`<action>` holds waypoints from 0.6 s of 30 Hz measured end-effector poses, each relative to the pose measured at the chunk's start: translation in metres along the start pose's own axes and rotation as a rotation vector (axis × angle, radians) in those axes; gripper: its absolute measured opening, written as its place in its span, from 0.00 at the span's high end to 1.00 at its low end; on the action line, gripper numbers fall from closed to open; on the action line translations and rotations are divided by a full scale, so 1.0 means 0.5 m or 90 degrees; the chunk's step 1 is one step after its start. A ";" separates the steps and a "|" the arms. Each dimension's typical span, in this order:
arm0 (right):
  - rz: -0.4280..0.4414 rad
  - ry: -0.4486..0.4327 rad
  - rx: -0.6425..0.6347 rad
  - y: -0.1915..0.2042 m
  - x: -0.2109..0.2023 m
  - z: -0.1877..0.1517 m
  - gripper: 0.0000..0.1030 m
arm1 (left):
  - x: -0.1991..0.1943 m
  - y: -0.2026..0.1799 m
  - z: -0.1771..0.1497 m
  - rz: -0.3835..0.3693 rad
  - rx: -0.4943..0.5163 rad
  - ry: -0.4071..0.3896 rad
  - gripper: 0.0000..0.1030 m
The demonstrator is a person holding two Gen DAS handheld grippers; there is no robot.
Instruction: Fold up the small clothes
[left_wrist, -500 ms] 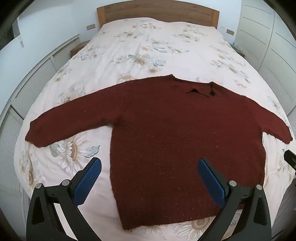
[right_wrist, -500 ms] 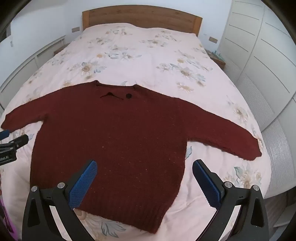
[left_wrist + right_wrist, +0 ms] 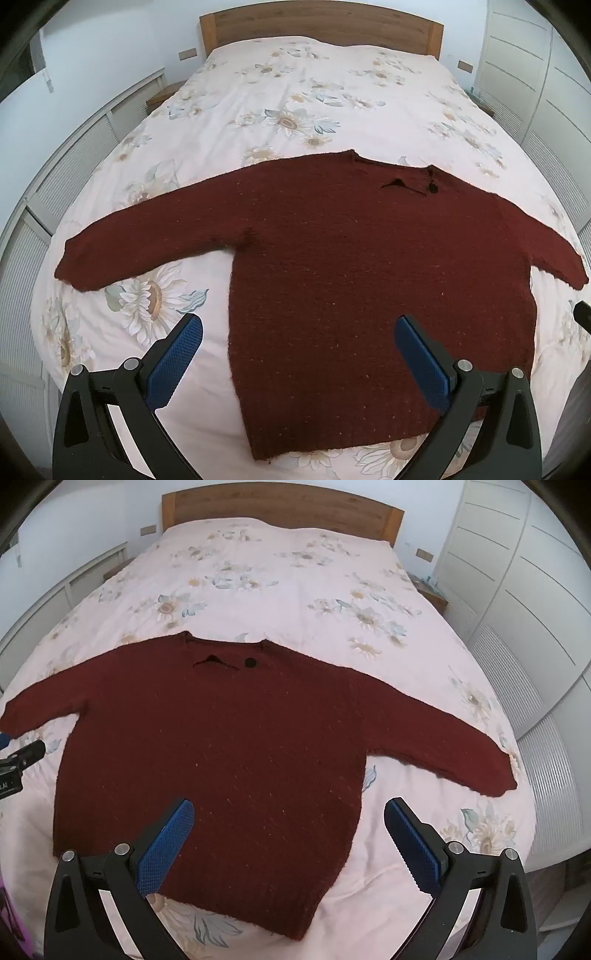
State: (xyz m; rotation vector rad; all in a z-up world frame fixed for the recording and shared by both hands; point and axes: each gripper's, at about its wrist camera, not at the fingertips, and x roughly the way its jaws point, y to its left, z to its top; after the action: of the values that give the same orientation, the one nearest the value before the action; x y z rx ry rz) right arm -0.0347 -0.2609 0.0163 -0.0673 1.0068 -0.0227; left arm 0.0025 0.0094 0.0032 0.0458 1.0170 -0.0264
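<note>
A dark red knitted sweater (image 3: 351, 295) lies flat, front up, on a bed (image 3: 332, 92) covered by a pale duvet printed with sunflowers; both sleeves are spread outward and the neckline, bearing a single dark button (image 3: 250, 661), points toward the wooden headboard (image 3: 321, 22). The hem lies nearest the cameras, close to the foot of the bed. The left gripper (image 3: 297, 354) hovers above the sweater's lower left portion with its blue-padded fingers (image 3: 177, 354) spread wide and grasping nothing — one finger appears over bare duvet beside the garment's side edge, the other over the knit body. The right gripper (image 3: 288, 842) is posed likewise above the lower right portion, fingers (image 3: 166, 845) released and apart, one over the knit and the other over the duvet past the sweater's right edge. In the right wrist view a part of the left gripper shows at the frame's left edge, just below the left cuff; in the left wrist view a dark tip of the right gripper appears at the right edge, below the right cuff. White louvred wardrobe doors (image 3: 517, 627) flank the bed on the right — a white panelled wall unit (image 3: 74, 155) stands on the left.
</note>
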 end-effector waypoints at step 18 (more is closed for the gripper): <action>0.001 0.009 -0.009 0.006 0.009 -0.004 0.00 | 0.002 0.009 -0.008 0.015 0.009 -0.005 0.01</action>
State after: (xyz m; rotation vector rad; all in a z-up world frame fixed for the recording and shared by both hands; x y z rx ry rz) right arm -0.0339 -0.2581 0.0112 -0.0797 1.0211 -0.0139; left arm -0.0004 0.0141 0.0004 0.0703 1.0082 -0.0119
